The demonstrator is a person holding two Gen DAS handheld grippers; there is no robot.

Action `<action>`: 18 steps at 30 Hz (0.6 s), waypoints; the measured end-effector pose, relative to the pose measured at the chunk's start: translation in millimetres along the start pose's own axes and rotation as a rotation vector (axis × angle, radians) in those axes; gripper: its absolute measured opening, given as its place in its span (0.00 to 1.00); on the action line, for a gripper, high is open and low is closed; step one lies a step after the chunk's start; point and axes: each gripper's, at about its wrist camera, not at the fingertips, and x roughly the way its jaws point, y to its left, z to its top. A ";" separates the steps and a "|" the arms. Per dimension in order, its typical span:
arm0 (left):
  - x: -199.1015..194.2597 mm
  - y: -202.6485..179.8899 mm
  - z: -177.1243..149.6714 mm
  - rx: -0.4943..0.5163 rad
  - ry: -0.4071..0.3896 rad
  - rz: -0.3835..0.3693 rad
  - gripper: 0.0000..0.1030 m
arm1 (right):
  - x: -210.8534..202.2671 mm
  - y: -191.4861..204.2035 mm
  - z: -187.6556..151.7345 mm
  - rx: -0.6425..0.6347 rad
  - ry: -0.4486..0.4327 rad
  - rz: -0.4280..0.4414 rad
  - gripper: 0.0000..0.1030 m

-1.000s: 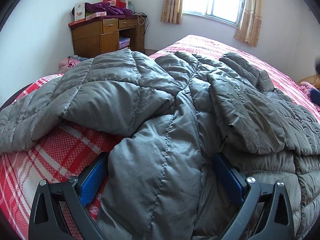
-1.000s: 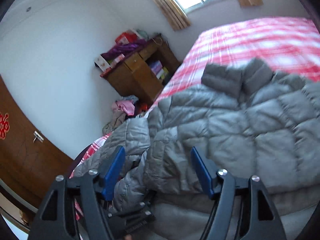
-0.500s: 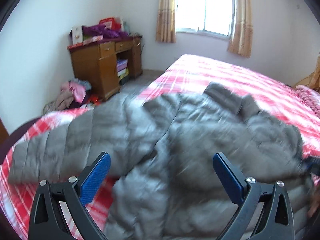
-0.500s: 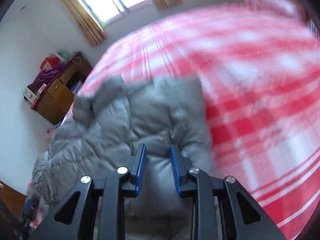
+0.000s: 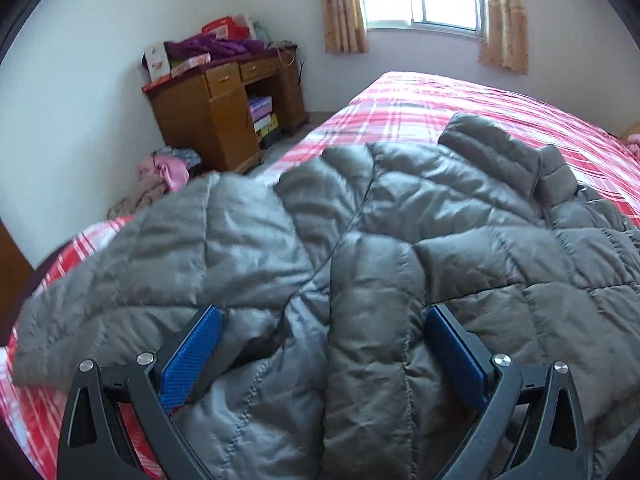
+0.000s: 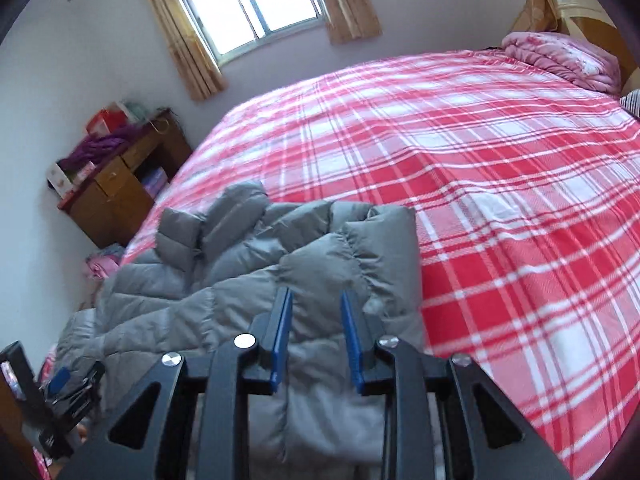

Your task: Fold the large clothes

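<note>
Right wrist view: right gripper [image 6: 316,314], jaws narrowed and pinching the grey puffer jacket [image 6: 248,276], apparently to carry a fold across the bed [image 6: 500,184]. Left gripper [image 5: 322,354], jaws spread wide astride the jacket, grips nothing.

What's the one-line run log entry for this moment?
right tongs: clamped on jacket fold | left tongs: open over jacket | bed: jacket partly folded

No text, label, brand or number is legible anywhere; printing on the boxes [image 5: 160,60] atop the wooden desk [image 5: 224,120] is too small.
</note>
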 end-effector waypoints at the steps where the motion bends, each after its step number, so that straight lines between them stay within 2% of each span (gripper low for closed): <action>1: 3.0 0.2 -1.0 -0.005 0.013 -0.003 0.99 | 10.3 -0.1 -4.1 -0.015 0.023 -0.029 0.28; 2: 5.9 0.7 -1.2 -0.007 0.026 -0.010 0.99 | 25.4 -2.0 -11.6 -0.031 0.059 -0.066 0.28; 4: 11.8 -0.1 -1.1 -0.003 0.044 -0.013 0.99 | 46.1 -10.9 -30.0 -0.039 0.114 -0.075 0.28; 5: 14.4 -2.3 -0.9 0.003 0.052 -0.008 0.99 | 46.5 -10.1 -41.0 -0.067 0.054 -0.068 0.28; 11: 18.4 -15.0 0.5 0.046 0.050 0.038 0.99 | 43.7 -5.9 -43.3 -0.087 0.044 -0.093 0.29; 14: 11.8 -2.3 0.8 -0.011 0.047 -0.007 0.99 | 47.6 0.2 -42.8 -0.116 0.044 -0.126 0.29; 16: -6.8 19.5 0.7 -0.081 0.038 -0.055 0.99 | 49.1 5.7 -42.5 -0.141 0.045 -0.154 0.29; 18: -34.9 46.9 -1.9 -0.148 -0.013 -0.073 0.99 | 48.1 5.9 -42.9 -0.149 0.044 -0.164 0.29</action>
